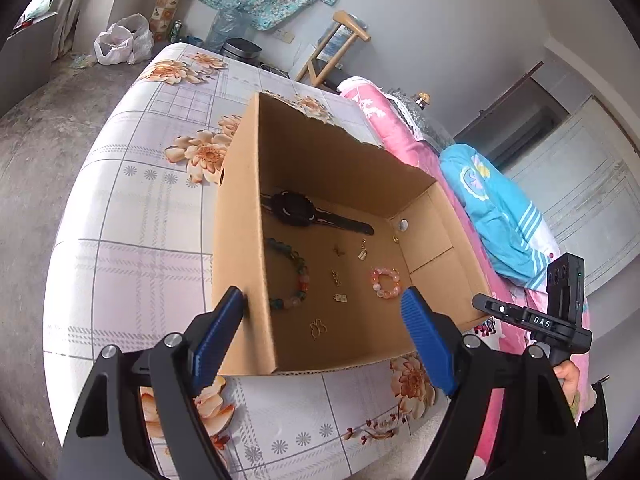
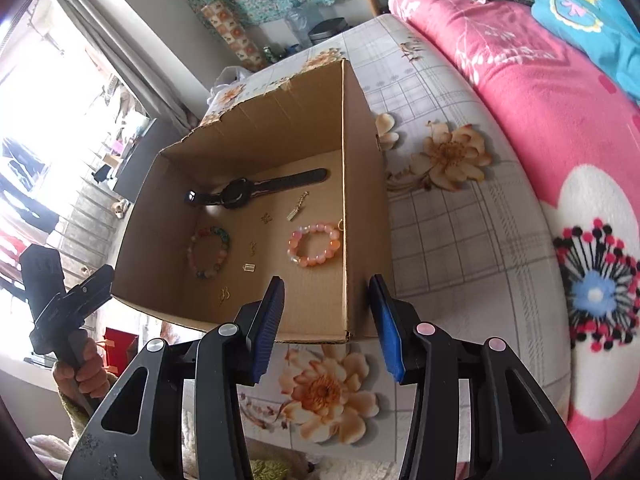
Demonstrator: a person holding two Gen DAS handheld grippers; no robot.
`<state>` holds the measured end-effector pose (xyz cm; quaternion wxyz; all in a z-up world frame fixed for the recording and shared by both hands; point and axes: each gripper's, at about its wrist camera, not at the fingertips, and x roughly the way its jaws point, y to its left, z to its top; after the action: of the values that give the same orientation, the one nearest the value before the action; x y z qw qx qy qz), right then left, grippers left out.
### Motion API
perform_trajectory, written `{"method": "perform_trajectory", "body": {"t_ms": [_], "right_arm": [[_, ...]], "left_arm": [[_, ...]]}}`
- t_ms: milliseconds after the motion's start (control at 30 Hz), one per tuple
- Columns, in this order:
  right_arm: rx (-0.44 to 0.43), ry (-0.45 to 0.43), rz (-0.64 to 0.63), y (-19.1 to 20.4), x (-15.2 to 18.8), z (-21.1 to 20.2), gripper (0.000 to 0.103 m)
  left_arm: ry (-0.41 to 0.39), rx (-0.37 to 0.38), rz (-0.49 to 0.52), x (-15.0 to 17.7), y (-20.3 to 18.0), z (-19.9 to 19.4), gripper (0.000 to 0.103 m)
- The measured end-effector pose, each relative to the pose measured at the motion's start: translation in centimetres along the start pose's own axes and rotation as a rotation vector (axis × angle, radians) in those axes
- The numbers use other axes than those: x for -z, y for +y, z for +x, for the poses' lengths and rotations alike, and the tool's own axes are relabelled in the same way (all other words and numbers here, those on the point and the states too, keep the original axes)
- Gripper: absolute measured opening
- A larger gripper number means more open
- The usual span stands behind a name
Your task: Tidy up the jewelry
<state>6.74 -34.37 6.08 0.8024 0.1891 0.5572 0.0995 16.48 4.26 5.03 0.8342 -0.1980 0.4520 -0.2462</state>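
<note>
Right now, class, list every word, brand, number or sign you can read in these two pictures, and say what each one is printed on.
"DAS": white letters on the black body of the right gripper, seen from the left wrist view.
The small gold tag in the cardboard box: too small to read.
The black watch: its face shows nothing readable.
Nothing else readable.

Pale grey walls (image 1: 440, 20) enclose the room above a bare concrete floor (image 1: 48, 128). A floral-checked bed sheet (image 1: 132, 240) covers the bed, with a pink blanket (image 2: 540, 112) along one side. Daylight pours through a curtained window (image 2: 36, 92). A wooden chair (image 1: 336, 48) stands by the wall.
</note>
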Motion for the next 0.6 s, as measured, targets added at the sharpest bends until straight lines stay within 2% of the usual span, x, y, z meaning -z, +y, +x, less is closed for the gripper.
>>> {"method": "perform_trajectory", "body": {"t_ms": [467,533,600], "right_arm": [[0.015,-0.068,0.018,-0.3,3.6,-1.8,0.049],[0.017,-0.096,0.030,-0.3,4.1,-2.6,0.056],[0.058,-0.155,0.029,0.0,4.8,-4.1,0.062]], "left_arm": [[-0.008,-0.010,0.019,4.5,-1.3,-2.6,0.078],[-0.075,-0.085,0.064,5.1,-2.3,-3.7,0.078],[-0.217,-0.222,0.177,6.4,-4.4,-5.8,0.079]]}}
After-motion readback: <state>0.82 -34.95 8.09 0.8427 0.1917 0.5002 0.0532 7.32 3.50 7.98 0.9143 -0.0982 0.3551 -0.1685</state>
